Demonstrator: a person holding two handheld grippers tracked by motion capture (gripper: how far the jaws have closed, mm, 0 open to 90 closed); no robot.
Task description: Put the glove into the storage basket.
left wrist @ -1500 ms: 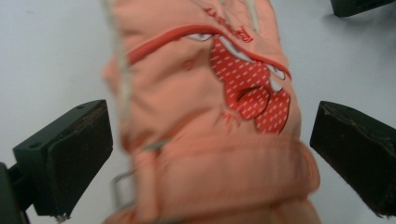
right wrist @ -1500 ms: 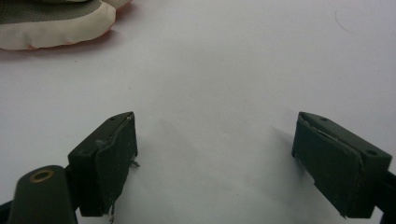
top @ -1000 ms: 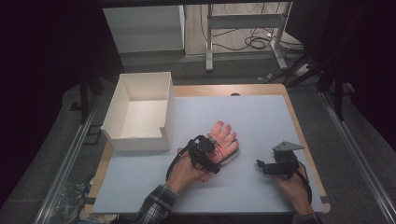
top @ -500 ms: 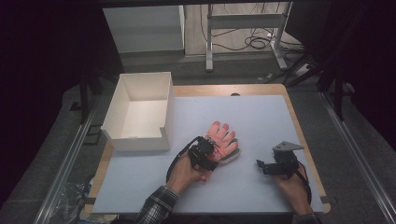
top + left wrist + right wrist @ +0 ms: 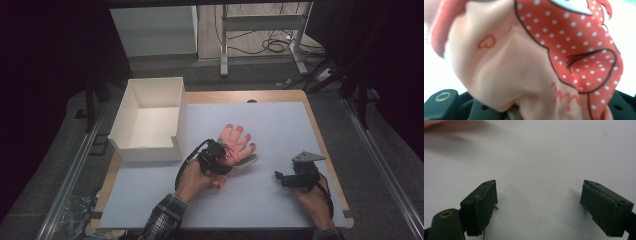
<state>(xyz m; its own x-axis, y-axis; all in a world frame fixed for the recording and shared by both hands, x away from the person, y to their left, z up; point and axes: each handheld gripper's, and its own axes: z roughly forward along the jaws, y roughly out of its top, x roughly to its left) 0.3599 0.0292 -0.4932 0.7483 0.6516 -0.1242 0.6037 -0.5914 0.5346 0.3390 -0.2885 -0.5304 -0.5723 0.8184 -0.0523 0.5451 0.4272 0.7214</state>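
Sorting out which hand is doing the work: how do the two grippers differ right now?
The left gripper is shut on the pink glove, its jaws having just closed; the right gripper stands open with nothing between its jaws. The left lies over the glove; the right rests apart on the bare white mat. Both are black and hand-held.

The glove (image 5: pixel 235 145) is peach pink, with a coral-red patch covered in small white dots and edged by a thin dark line (image 5: pixel 579 45), plus a little red heart outline and a red zigzag drawn on the plain peach cloth. Both the left tool (image 5: pixel 216 159) and the right tool (image 5: pixel 292 177) are black, the right one topped by a grey plate, and its pads (image 5: pixel 484 207) look dark green-black up close. The tabletop (image 5: pixel 280 120) is pale bluish white with a light wooden rim, the box (image 5: pixel 150 152) is white, and the sleeve (image 5: pixel 162 220) is dark plaid
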